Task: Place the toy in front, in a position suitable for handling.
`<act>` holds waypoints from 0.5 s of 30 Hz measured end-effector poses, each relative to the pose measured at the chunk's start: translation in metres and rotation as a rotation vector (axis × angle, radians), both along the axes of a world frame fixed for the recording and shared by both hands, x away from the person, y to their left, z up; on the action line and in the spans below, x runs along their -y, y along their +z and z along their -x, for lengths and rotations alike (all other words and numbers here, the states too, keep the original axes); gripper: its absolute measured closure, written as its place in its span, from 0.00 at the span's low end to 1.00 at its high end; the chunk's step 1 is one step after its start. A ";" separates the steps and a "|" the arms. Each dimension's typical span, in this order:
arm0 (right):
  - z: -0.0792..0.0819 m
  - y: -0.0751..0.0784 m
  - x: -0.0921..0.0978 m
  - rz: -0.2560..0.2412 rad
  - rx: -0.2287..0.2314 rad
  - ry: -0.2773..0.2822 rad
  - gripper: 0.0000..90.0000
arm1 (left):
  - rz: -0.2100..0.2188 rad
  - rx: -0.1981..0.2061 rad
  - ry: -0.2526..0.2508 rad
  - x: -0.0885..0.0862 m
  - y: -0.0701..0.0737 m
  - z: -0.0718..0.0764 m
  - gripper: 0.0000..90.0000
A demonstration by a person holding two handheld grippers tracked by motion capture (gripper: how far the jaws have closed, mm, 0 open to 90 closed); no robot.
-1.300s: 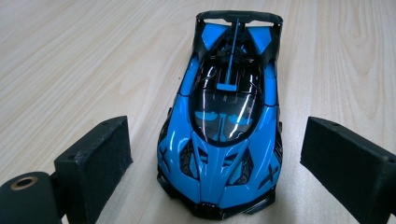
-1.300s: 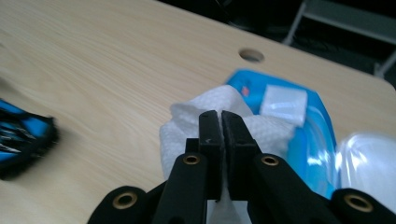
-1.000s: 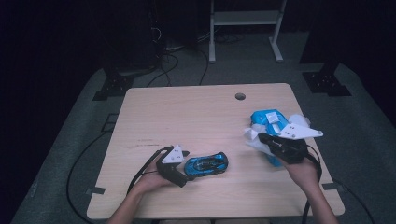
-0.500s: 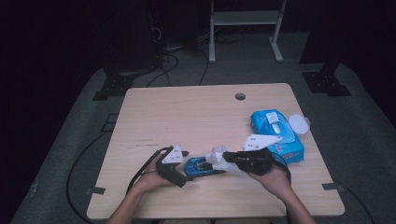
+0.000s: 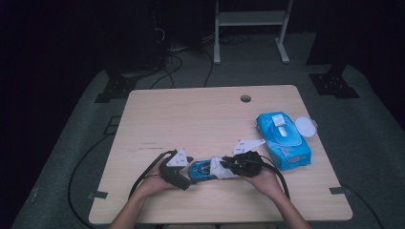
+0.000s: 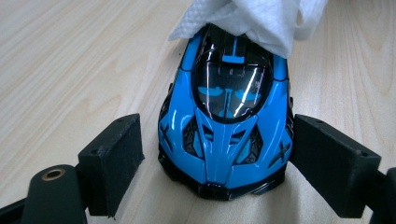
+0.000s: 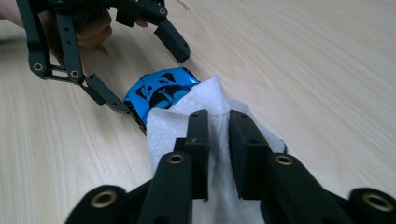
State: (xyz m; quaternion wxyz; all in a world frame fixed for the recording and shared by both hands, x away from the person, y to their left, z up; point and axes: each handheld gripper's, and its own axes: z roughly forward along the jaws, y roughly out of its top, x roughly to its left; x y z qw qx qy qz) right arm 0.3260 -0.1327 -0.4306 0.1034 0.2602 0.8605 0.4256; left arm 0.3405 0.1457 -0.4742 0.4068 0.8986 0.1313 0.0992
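Two tools are in my hands, meeting near the front edge of a pale wooden desk (image 5: pixel 200 119). Starting at the left, my left tool (image 5: pixel 184 172) lies low on the desk with its jaws spread apart on either side of a small blue toy car (image 5: pixel 201 169). In the left gripper view, the left tool (image 6: pixel 212 163) brackets the car's nose: the right jaw sits against the car's flank, while the left jaw stands just beside it with a sliver of desk showing between. The toy car (image 6: pixel 227 116) is glossy blue with black vents and a dark windscreen, and it rests flat on its wheels with its nose pointing toward the left tool.

Moving right, a crumpled white wipe (image 6: pixel 261 18) lies on the rear of the car. My right tool (image 5: pixel 228 164) is clamped tight on that wipe; in the right gripper view the right tool (image 7: pixel 218 126) shows both black jaws pressed together with the white wipe (image 7: pixel 187 116) bunched between them and draped over the back of the toy car (image 7: pixel 159 88).

Further right, well apart from the car, a blue pack of wipes (image 5: pixel 284 139) lies flat on the desk. Just beside its far right corner sits a round white lid (image 5: pixel 305 127).
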 end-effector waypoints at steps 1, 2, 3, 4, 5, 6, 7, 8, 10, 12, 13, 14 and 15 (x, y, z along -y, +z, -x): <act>-0.001 -0.002 -0.002 0.001 -0.002 -0.002 0.83 | -0.004 -0.004 0.000 0.000 0.000 0.000 0.19; -0.001 -0.004 -0.003 0.001 0.000 0.004 0.81 | -0.007 -0.005 -0.001 0.001 -0.001 0.000 0.19; -0.002 -0.005 -0.005 -0.005 -0.003 0.009 0.79 | -0.008 -0.007 -0.001 0.001 -0.001 0.000 0.20; -0.002 -0.006 -0.006 -0.006 -0.007 0.014 0.77 | -0.012 -0.010 -0.001 0.001 -0.002 -0.001 0.20; -0.003 -0.007 -0.008 -0.002 -0.010 0.017 0.74 | -0.015 -0.012 -0.003 0.001 -0.002 -0.001 0.20; -0.003 -0.008 -0.010 -0.002 -0.010 0.023 0.71 | -0.014 -0.015 -0.008 0.001 -0.002 -0.001 0.21; -0.003 -0.009 -0.011 -0.001 -0.017 0.025 0.69 | -0.013 -0.017 -0.013 0.002 -0.002 -0.001 0.22; -0.004 -0.009 -0.013 0.000 -0.016 0.033 0.67 | -0.015 -0.017 -0.017 0.002 -0.002 -0.001 0.24; -0.003 -0.010 -0.016 0.009 -0.015 0.039 0.64 | -0.016 -0.020 -0.019 0.003 -0.003 -0.001 0.25; -0.004 -0.011 -0.020 0.011 -0.012 0.046 0.62 | -0.024 -0.014 -0.023 0.003 -0.002 -0.001 0.26; -0.003 -0.011 -0.021 0.010 -0.011 0.046 0.61 | -0.023 -0.016 -0.023 0.004 -0.002 -0.001 0.26; -0.003 -0.012 -0.022 0.010 -0.012 0.048 0.61 | -0.024 -0.013 -0.025 0.004 -0.003 -0.001 0.26; -0.003 -0.012 -0.023 0.011 -0.013 0.050 0.61 | -0.025 -0.010 -0.027 0.004 -0.002 -0.001 0.26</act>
